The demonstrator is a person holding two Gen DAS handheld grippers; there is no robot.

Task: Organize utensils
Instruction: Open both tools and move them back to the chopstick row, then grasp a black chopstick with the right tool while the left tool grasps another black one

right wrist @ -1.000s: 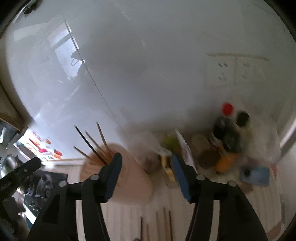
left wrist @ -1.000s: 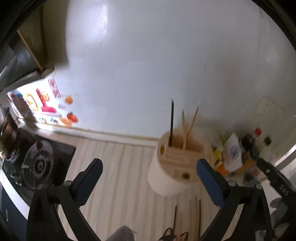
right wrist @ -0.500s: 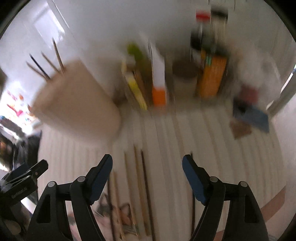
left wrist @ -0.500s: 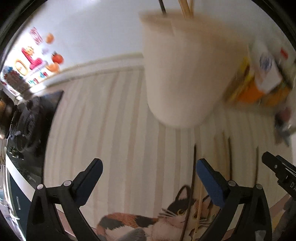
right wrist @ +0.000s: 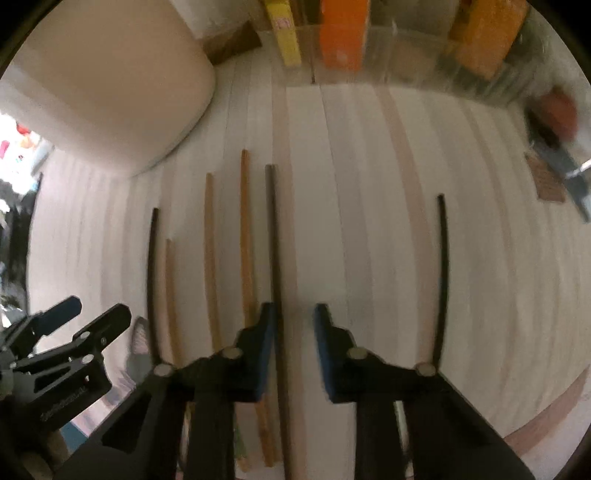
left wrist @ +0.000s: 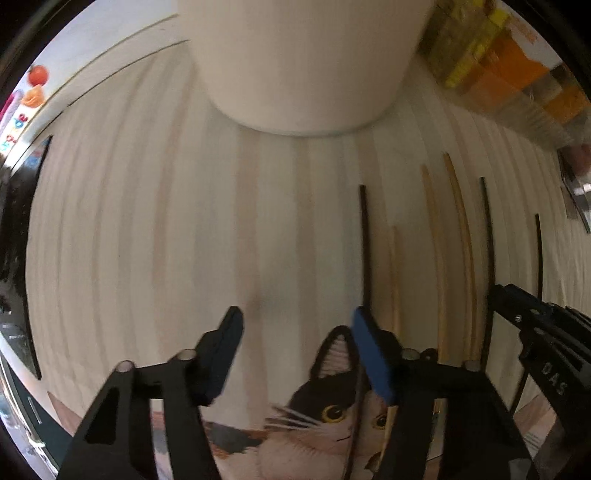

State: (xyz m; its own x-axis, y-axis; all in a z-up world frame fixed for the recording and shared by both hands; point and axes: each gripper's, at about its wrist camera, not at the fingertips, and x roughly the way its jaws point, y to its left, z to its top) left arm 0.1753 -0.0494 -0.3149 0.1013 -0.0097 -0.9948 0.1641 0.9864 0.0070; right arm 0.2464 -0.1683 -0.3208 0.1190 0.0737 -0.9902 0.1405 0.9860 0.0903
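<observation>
Several chopsticks lie side by side on the striped mat. A cream holder (left wrist: 303, 62) stands behind them; it also shows in the right wrist view (right wrist: 107, 85). My left gripper (left wrist: 295, 325) is open, low over the mat, with a black chopstick (left wrist: 364, 243) at its right finger. My right gripper (right wrist: 293, 314) is open with a dark chopstick (right wrist: 275, 258) just inside its left finger. Wooden chopsticks (right wrist: 245, 236) lie to its left and another black one (right wrist: 441, 273) to its right.
A cat picture (left wrist: 332, 417) is printed at the mat's near edge. Orange and yellow packets (right wrist: 343, 33) and clear containers stand along the back. A stove edge (left wrist: 14, 221) is at the far left. The left gripper (right wrist: 62, 347) shows in the right wrist view.
Both grippers have dropped from facing the wall and holder to close over the chopsticks on the mat. Both jaws have narrowed but remain open.
</observation>
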